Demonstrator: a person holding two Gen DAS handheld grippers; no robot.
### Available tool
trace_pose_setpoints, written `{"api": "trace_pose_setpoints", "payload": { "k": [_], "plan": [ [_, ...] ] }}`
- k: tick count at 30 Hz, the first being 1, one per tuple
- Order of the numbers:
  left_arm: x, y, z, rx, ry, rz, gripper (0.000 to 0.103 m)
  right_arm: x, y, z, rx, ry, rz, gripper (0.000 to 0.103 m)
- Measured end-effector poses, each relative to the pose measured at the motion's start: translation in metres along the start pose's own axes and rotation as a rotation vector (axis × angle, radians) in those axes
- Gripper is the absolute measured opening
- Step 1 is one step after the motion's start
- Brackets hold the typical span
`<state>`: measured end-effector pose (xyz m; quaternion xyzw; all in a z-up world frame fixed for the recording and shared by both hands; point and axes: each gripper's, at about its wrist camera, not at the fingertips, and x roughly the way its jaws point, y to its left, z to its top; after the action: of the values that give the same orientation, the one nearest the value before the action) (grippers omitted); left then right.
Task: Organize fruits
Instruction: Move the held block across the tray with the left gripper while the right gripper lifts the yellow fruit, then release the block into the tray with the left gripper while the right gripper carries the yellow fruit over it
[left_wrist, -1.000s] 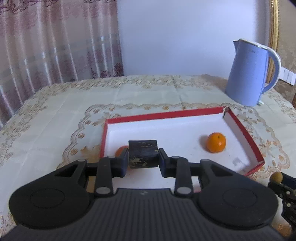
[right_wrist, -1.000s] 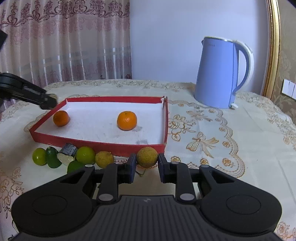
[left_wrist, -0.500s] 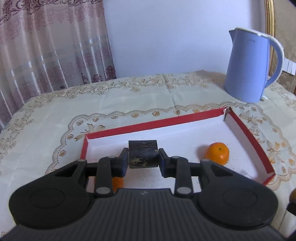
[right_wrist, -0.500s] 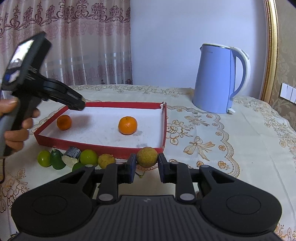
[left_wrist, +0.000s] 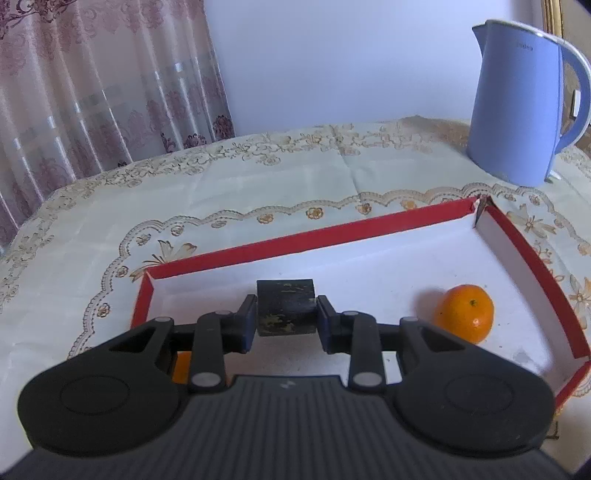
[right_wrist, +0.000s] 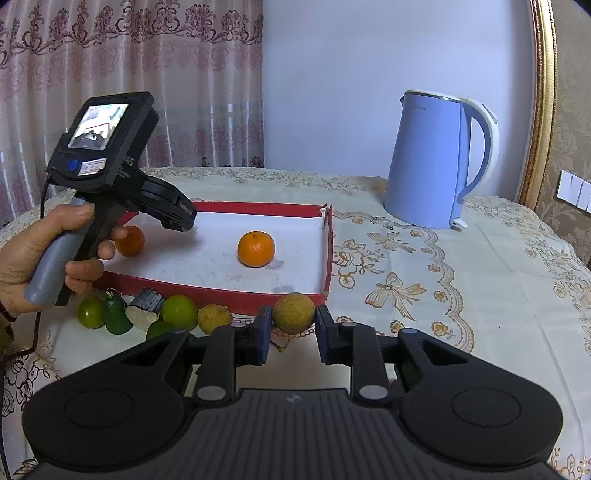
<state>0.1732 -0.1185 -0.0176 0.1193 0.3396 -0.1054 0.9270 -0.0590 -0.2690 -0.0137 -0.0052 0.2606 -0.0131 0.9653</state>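
Above the shallow red-walled, white-floored cardboard tray (left_wrist: 524, 258), a dark cylindrical fruit chunk (left_wrist: 285, 312) is clamped by the left gripper (left_wrist: 286, 325). Just outside the tray's near wall, a round brownish-yellow fruit (right_wrist: 294, 313) is gripped between the fingers of the right gripper (right_wrist: 291, 334). Inside the tray, a round orange tangerine (right_wrist: 256, 248) is seen resting.

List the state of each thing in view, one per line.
Left gripper: shut on a dark chunk, held above the tray.
Right gripper: shut on a brownish fruit.
Red tray: holds two oranges, apart.
Limes: loose on the tablecloth, outside the tray.
Kettle: upright, lid closed.
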Motion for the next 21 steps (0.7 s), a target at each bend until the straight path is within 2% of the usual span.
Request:
{"api": "trace_pose_setpoints", "payload": {
  "k": [4, 6, 8, 10, 13, 21],
  "plan": [
    [0.002, -0.002, 0.001, -0.001, -0.012, 0.014, 0.035, -0.001, 0.001, 0.000, -0.003, 0.002, 0.000, 0.024],
    [-0.001, -0.004, 0.001, 0.009, -0.028, 0.031, 0.047, -0.001, 0.002, 0.000, -0.005, 0.002, 0.000, 0.024],
    [-0.006, -0.005, 0.001, 0.010, -0.053, 0.042, 0.068, -0.001, 0.003, 0.001, -0.007, 0.002, 0.001, 0.024],
    [-0.010, -0.006, 0.001, 0.017, -0.077, 0.057, 0.076, -0.001, 0.004, 0.002, -0.008, 0.000, 0.004, 0.024],
    [-0.017, -0.008, 0.001, 0.042, -0.093, 0.079, 0.077, 0.000, 0.006, 0.002, -0.009, 0.000, 0.009, 0.024],
    [-0.054, 0.003, -0.012, 0.024, -0.121, 0.124, 0.091, 0.004, 0.014, 0.007, -0.016, -0.006, 0.031, 0.024]
  ]
}}
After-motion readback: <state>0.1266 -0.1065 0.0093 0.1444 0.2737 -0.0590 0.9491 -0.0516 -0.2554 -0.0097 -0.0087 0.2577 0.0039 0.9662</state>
